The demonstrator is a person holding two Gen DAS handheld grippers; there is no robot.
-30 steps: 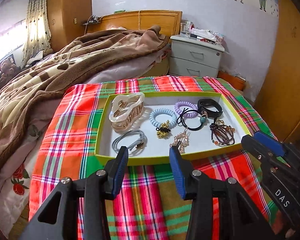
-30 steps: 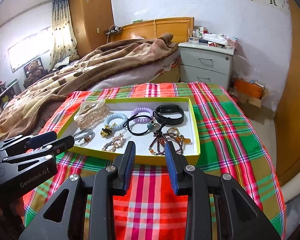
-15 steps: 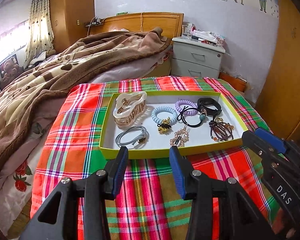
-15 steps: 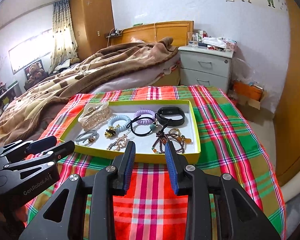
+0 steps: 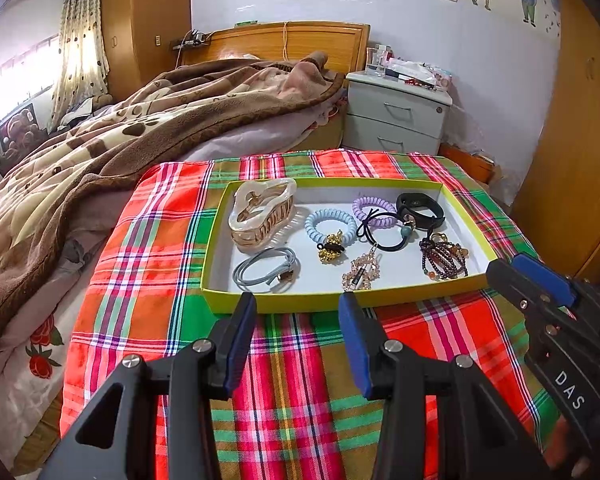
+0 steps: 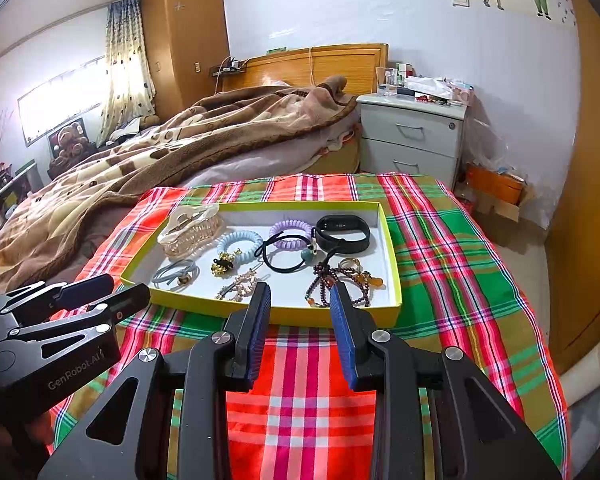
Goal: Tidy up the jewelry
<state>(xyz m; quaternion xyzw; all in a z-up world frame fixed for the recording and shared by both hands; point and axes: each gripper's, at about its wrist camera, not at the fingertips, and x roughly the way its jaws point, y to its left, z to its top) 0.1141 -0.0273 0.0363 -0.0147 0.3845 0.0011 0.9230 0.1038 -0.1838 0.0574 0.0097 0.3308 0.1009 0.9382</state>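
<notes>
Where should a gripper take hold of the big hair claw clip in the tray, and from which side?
Grip the hair claw clip across its narrow waist, coming from above. It lies flat in the tray, its far corner, so the walls block a sideways approach.

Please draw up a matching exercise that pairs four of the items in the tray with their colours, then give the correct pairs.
All four lie in the tray.

Items:
1. large hair claw
2. fitness band
3. coil hair tie beside the claw
4. coil hair tie beside the band

Colours:
A. black
B. purple
C. cream and translucent amber
D. pale blue

Pairs: 1-C, 2-A, 3-D, 4-B
</notes>
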